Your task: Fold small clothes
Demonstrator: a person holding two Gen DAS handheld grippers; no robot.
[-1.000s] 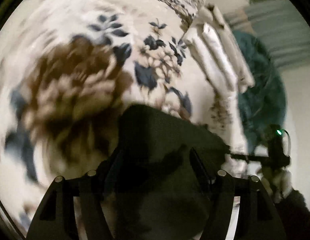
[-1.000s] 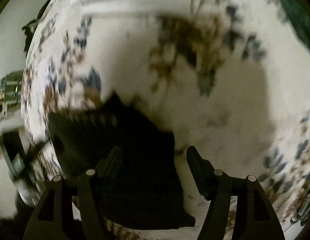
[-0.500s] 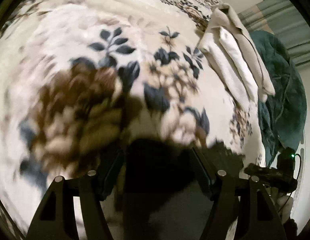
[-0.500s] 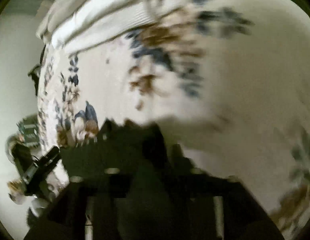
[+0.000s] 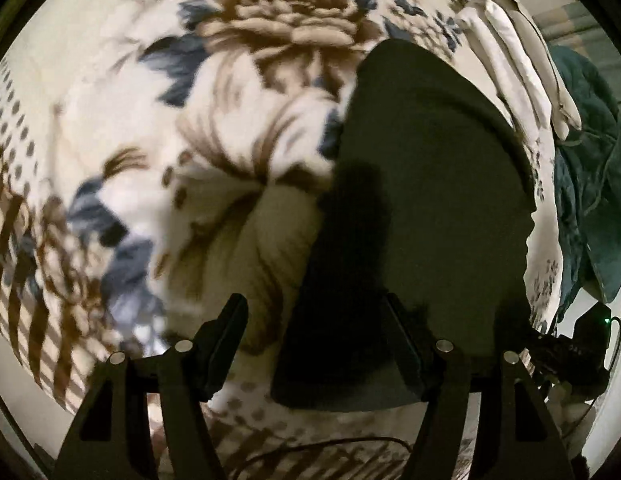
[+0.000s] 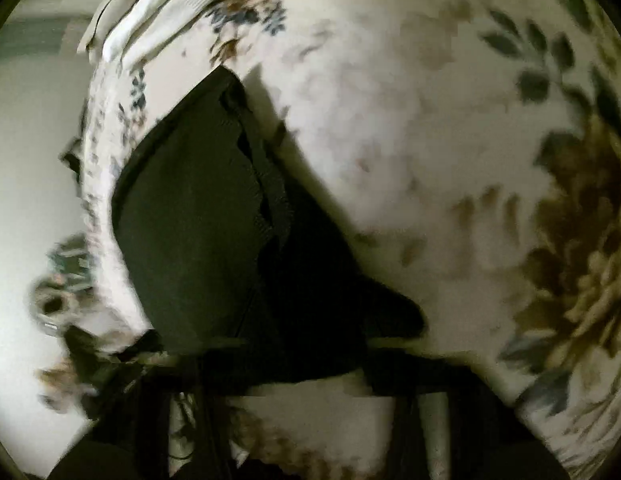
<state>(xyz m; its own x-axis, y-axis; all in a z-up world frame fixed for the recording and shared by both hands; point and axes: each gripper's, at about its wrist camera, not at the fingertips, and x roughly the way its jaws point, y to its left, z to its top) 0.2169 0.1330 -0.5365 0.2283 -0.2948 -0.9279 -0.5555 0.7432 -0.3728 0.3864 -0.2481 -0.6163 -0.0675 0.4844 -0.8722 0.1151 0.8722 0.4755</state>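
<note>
Dark garment [image 5: 422,200] lying on the floral blanket [image 5: 238,128], folded into a broad rounded shape in the left wrist view, its near edge reaching down between the fingers. Lying in the right wrist view [image 6: 198,216] as a dark mass with a strap-like band running along its right edge and a pointed corner sticking out to the right. Hard to say what kind of garment, the fabric being too dark for seams or labels to read.

Left gripper [image 5: 314,320] standing spread wide, fingers apart, the right finger [image 5: 406,344] overlapping the garment's near edge, the left finger [image 5: 222,336] over bare blanket; nothing pinched between them.

Right gripper [image 6: 306,376] smeared by motion blur into dark streaks at the bottom of its view, spread or clenched impossible to tell, likewise whether gripping the cloth.

Lying beyond the garment, folded pale cloths [image 5: 518,48] at the blanket's far edge, with a teal fabric [image 5: 590,168] bunched beside them. Showing at the right rim, a dark device with a small green light [image 5: 602,320], half cut off. No writing legible anywhere.
</note>
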